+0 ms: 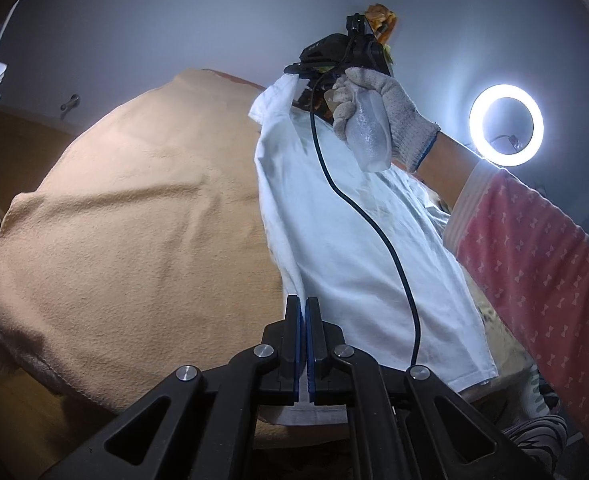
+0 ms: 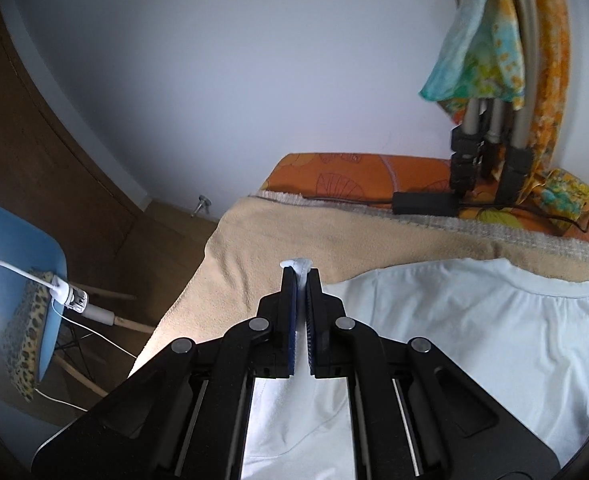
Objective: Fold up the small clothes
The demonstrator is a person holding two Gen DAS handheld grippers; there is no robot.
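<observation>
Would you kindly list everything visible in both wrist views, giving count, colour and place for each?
white garment: one, white, on the tan towel, lifted at two edges
tan towel: one, tan, spread over the bed
orange bedsheet: one, orange patterned, beyond the towel
ring light: one, white, glowing by the wall
blue chair: one, blue, beside the bed
leopard cushion: one, spotted, on the chair
hanging fabrics: several, orange and turquoise, by the wall
left gripper: one, black, shut on the garment's edge
right gripper: one, black, shut on another edge
gloved hand: one, grey-white, holding the right gripper
</observation>
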